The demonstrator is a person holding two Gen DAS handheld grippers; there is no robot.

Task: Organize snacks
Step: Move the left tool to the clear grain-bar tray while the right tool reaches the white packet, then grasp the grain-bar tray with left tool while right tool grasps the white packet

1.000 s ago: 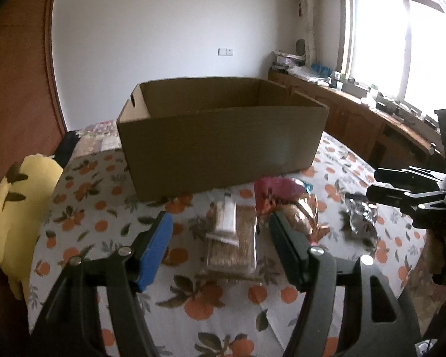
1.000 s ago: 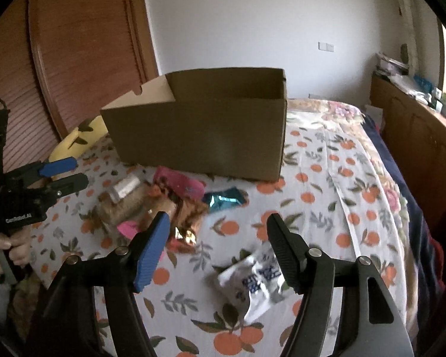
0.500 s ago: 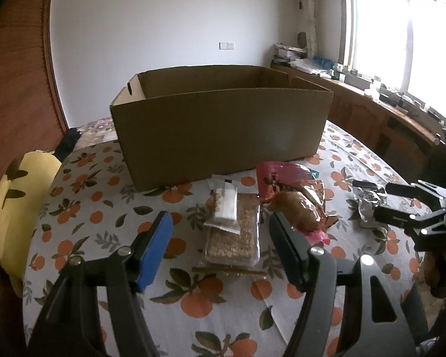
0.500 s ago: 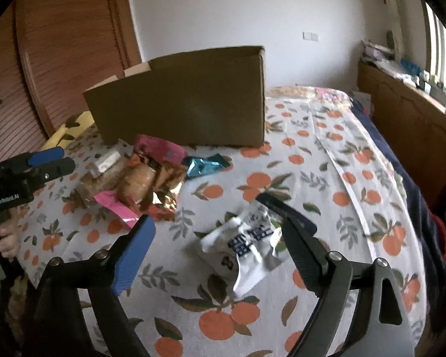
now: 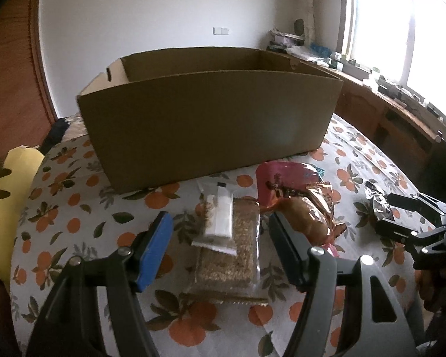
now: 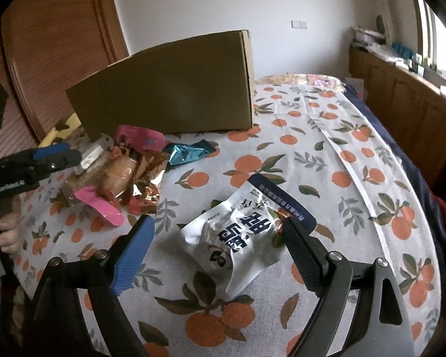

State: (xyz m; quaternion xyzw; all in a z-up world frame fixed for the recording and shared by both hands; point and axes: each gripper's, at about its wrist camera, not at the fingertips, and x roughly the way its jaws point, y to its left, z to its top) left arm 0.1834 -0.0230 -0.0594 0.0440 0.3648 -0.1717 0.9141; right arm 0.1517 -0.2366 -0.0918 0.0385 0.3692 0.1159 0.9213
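Observation:
An open cardboard box (image 5: 211, 119) stands on the orange-print tablecloth; it also shows in the right wrist view (image 6: 175, 89). My left gripper (image 5: 220, 232) is open, its fingers either side of a clear pack of oat bars (image 5: 227, 255) with a small white packet (image 5: 218, 220) on top. A pink wrapper (image 5: 282, 178) and a brown pastry pack (image 5: 306, 217) lie just right. My right gripper (image 6: 217, 235) is open around a white and navy pouch (image 6: 240, 232). A teal wrapper (image 6: 190, 153) lies near the box.
A yellow cushion (image 5: 3, 202) lies at the left table edge. A wooden cabinet (image 6: 407, 101) with clutter runs along the window wall. A wooden door (image 6: 53, 44) stands behind the box. The tablecloth (image 6: 356, 178) drops off at the right.
Both grippers moved forward and lower. The left now straddles the oat bar pack; the right now straddles the white pouch. Both stayed open.

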